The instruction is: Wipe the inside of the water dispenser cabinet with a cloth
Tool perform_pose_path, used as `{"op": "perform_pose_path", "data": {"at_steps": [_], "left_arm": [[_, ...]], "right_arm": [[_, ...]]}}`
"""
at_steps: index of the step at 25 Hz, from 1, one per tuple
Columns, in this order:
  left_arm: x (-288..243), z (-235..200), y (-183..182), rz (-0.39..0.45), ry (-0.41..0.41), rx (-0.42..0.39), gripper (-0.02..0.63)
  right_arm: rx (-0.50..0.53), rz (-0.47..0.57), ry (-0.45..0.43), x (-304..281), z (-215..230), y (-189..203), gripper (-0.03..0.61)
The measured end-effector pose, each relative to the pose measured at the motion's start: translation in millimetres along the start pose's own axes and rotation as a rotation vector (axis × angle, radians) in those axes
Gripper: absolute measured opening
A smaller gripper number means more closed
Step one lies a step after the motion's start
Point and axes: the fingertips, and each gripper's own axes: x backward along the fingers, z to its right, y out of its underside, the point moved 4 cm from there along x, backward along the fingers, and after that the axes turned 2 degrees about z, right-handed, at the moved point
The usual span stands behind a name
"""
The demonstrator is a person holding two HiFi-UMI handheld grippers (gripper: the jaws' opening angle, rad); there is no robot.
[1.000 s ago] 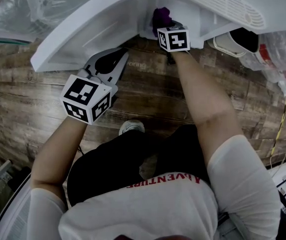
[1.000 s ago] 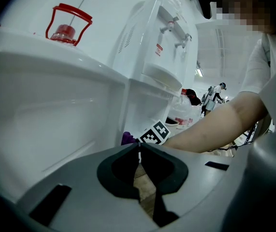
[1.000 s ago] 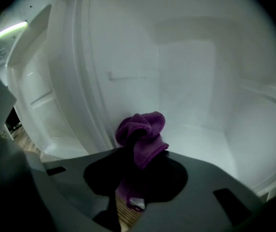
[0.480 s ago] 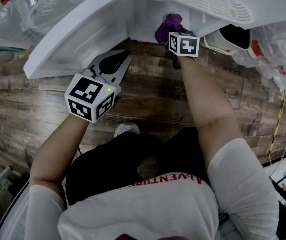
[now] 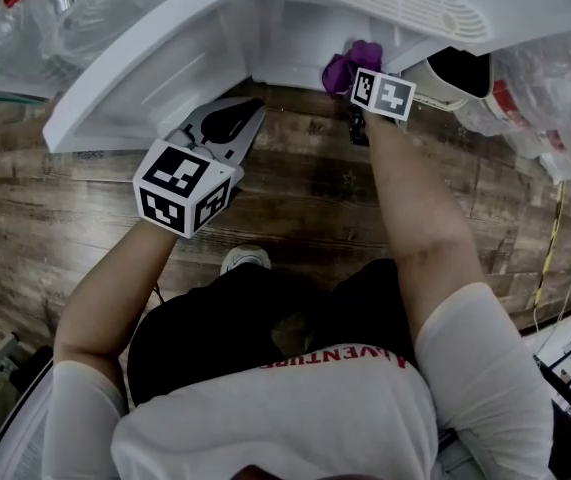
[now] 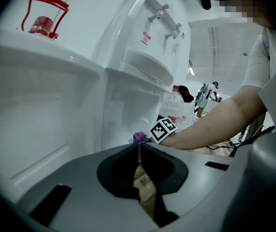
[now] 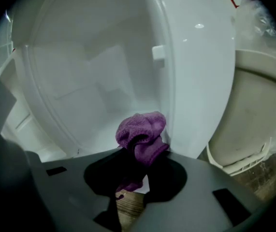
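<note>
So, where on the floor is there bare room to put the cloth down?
Bare wooden floor lies left of the left tongs, below the open door. Crowded: plastic bags at right; right tongs with cloth at the cabinet mouth.

The cloth [image 7: 141, 135] is a soft, nubbly purple pile fabric, matt. The water dispenser cabinet [image 7: 79, 81] is smooth white plastic with a slight gloss that catches highlights. The left gripper [image 6: 138, 148] and right gripper [image 7: 144, 154] have matt grey plastic shells with black jaw linings. The floor [image 5: 305, 193] looks like grained, dull brown wood planks.
</note>
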Motion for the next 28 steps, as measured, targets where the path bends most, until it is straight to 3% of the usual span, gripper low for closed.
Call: {"op": "perform_pose_path", "data": {"at_steps": [4, 9, 16, 28], "left_arm": [[-4, 4, 0, 0.002, 0.005, -0.002, 0.035], [-7, 9, -5, 0.012, 0.01, -0.007, 0.035], [-8, 18, -5, 0.023, 0.014, -0.008, 0.035], [-9, 25, 2, 0.032, 0.028, -0.013, 0.035]], "right_arm": [[-0.003, -0.017, 0.029, 9, 9, 5, 0.104], [0.082, 0.005, 0.071, 23, 12, 0, 0.102], [0.151, 0.049, 0.04, 49, 8, -21, 0.101], [0.16, 0.144, 0.037, 94, -4, -54, 0.101]]}}
